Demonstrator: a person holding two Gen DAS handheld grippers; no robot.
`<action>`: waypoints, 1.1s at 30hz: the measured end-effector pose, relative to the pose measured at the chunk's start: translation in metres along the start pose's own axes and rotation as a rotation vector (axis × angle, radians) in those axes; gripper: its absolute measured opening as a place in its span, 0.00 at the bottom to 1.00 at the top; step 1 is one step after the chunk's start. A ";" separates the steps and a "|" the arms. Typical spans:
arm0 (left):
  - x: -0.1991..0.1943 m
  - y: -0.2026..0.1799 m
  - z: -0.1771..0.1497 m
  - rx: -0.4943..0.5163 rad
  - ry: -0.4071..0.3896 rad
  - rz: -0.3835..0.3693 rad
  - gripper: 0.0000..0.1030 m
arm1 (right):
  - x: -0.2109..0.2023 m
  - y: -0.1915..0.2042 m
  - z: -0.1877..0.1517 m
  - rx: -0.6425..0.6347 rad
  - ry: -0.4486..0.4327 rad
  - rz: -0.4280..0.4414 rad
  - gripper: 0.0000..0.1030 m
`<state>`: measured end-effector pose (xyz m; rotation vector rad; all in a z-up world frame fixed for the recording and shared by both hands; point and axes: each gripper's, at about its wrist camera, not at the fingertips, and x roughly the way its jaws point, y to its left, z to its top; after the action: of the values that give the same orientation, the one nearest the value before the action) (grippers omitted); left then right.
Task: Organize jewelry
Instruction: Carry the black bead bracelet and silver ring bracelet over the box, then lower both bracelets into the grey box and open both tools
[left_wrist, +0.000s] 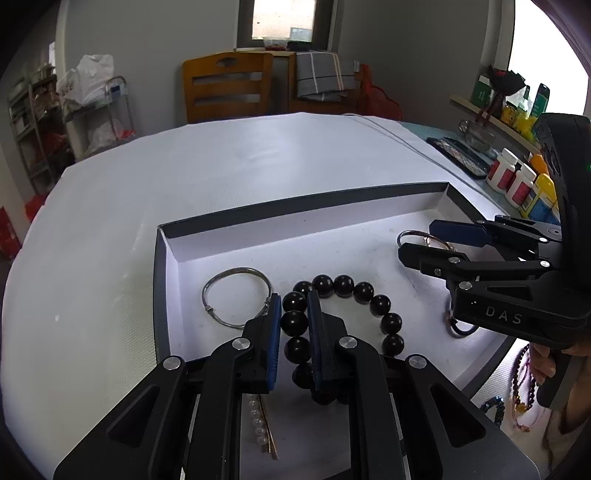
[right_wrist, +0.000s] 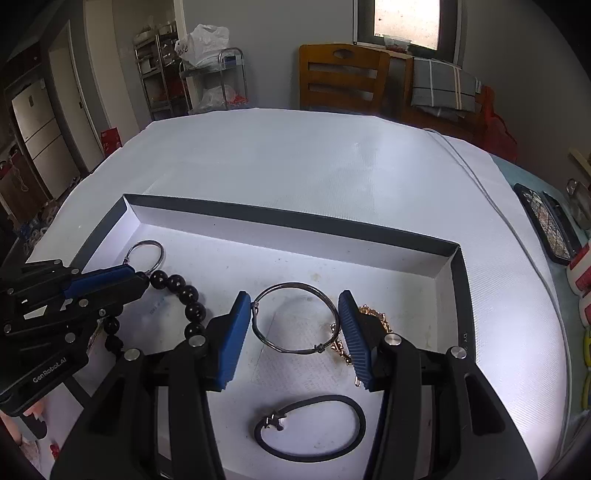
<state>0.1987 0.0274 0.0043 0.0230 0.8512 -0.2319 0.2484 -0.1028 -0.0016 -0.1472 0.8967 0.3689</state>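
Observation:
A shallow dark-rimmed tray with a white floor holds the jewelry. My left gripper is shut on a black bead bracelet that lies in the tray; it also shows in the right wrist view. A silver bangle lies just left of it. My right gripper is open, with its fingers either side of a second silver bangle. A gold chain lies by its right finger. A black cord bracelet lies below. A pearl hair clip lies under my left gripper.
The tray sits on a table under a white cloth. Bottles and a dark case stand at the table's right side. Wooden chairs stand behind the table, and a shelf rack stands at the far left.

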 end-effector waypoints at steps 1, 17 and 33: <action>0.000 -0.001 0.000 0.004 -0.001 0.003 0.15 | 0.001 0.001 0.000 -0.006 0.003 -0.001 0.48; 0.004 -0.004 -0.001 0.019 0.007 0.040 0.15 | 0.006 0.000 0.000 0.026 0.027 -0.004 0.48; 0.006 0.000 -0.002 0.020 0.014 0.050 0.15 | 0.005 0.000 -0.002 0.029 0.016 -0.039 0.56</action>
<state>0.2008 0.0268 -0.0015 0.0650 0.8615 -0.1938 0.2503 -0.1023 -0.0066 -0.1407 0.9133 0.3187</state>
